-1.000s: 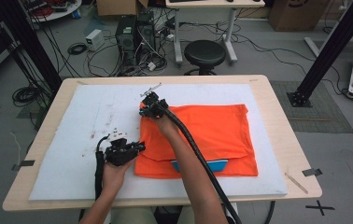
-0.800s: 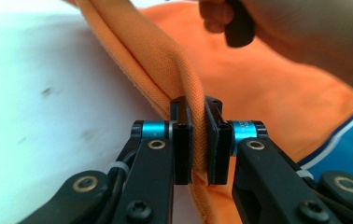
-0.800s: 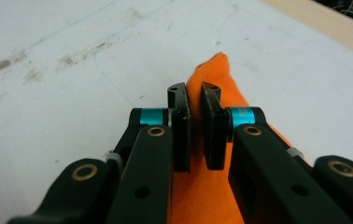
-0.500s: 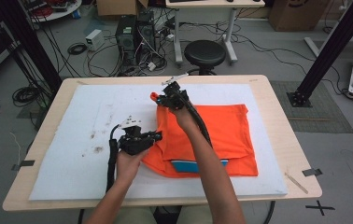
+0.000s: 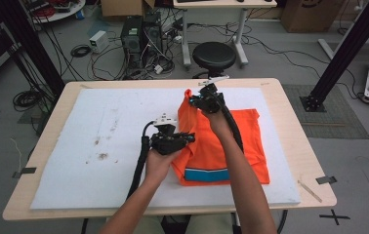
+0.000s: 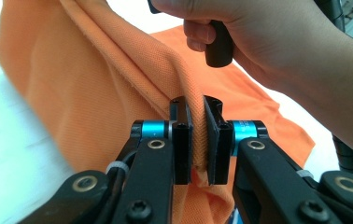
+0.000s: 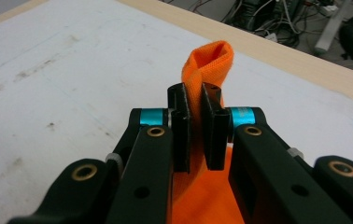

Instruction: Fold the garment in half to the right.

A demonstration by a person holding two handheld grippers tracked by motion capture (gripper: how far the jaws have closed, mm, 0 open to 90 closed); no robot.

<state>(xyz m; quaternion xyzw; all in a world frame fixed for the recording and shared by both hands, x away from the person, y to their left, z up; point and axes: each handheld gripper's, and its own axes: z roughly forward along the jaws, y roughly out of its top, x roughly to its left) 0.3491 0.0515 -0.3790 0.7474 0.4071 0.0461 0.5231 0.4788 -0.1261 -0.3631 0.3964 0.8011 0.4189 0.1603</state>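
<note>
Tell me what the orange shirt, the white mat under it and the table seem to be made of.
Orange shirt: knit fabric, probably cotton or polyester piqué; matte, with a fine pebbled weave, and it drapes in soft folds.
White mat: looks like foam or felt padding; matte, slightly stained, with a thick edge.
Table: pale wood or wood laminate, smooth; the grain is too faint to tell which.

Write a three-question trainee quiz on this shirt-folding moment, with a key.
1. True or false: both the left gripper and the right gripper are clamped on the orange shirt.
2. What colour is the band along the shirt's near edge? A) teal B) yellow C) black
3. What covers the wooden table under the shirt?

Key: 1 true. 2 A. 3 a white foam pad, stained with dark specks.
</note>
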